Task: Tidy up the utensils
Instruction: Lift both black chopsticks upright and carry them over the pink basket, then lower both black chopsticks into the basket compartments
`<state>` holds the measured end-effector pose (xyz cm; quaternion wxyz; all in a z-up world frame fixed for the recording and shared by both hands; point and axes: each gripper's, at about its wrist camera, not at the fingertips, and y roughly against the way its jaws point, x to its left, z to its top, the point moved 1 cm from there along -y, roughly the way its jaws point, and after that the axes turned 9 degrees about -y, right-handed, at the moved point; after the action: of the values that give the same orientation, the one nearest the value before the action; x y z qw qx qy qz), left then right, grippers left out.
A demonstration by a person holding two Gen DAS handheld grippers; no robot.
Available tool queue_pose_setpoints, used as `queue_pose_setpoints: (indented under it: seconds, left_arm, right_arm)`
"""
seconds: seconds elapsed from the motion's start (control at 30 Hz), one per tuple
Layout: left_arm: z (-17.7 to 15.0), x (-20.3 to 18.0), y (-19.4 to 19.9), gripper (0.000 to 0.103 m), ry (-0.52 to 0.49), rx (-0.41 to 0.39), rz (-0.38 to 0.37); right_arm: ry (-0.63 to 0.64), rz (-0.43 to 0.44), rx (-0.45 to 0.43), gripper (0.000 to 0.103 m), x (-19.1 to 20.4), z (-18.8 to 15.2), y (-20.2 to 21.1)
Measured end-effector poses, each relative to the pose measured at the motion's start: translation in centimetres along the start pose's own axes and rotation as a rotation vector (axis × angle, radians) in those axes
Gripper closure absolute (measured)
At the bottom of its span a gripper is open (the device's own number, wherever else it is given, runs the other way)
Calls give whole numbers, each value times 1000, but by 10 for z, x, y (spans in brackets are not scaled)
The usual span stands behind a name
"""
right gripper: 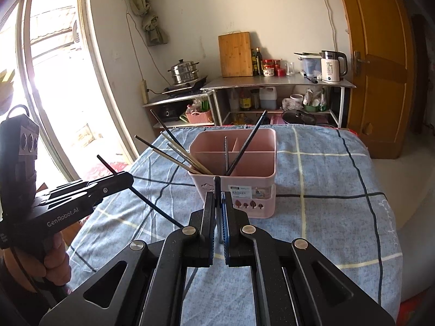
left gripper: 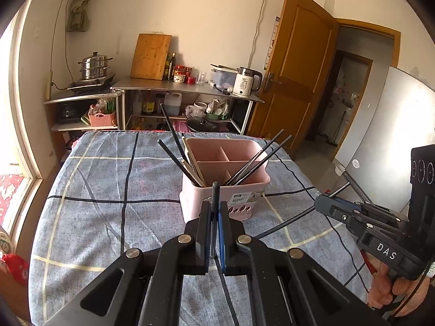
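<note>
My right claw [right gripper: 219, 203] clamped on black chopstick [right gripper: 217, 186], tip poking up between pads, pointing at pink basket [right gripper: 242, 190]. Basket sits on table under blue checked cloth [right gripper: 326, 179]. Inside basket: wooden chopsticks [right gripper: 179, 153] leaning left, dark ones [right gripper: 248, 138] leaning right, one metal stick upright. My left claw [right gripper: 123, 179] at left edge, closed on another black chopstick [right gripper: 152, 203] held slantwise, hand [right gripper: 55, 260] gripping handle below. Behind table: shelf with kettle [right gripper: 333, 66], cutting board [right gripper: 235, 54], steamer pot [right gripper: 185, 72].
</note>
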<state>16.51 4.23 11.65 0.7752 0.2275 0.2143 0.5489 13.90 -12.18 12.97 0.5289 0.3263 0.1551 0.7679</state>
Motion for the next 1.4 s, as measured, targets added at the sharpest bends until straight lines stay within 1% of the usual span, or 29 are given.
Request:
queue_pose_setpoints:
  seconds: [0.17, 0.33, 0.57, 0.83, 1.1, 1.4]
  left_arm:
    - [-9, -9, 9, 99, -15, 11, 5]
    - [-9, -10, 12, 99, 9, 16, -6]
    - [-1, -15, 25, 99, -5, -13, -14]
    - [13, -15, 30, 99, -8, -24, -20]
    - [48, -7, 43, 99, -9, -83, -13]
    - [96, 2, 45, 99, -5, -139, 6]
  right_arm:
    - [6, -4, 14, 98, 0, -6, 5]
    - [-7, 4, 10, 99, -2, -8, 13]
    - [11, 17, -27, 99, 3, -3, 28]
    - [15, 16, -46, 99, 2, 7, 29]
    - [28, 32, -104, 99, 10, 34, 37]
    - [22, 51, -178, 99, 17, 75, 37]
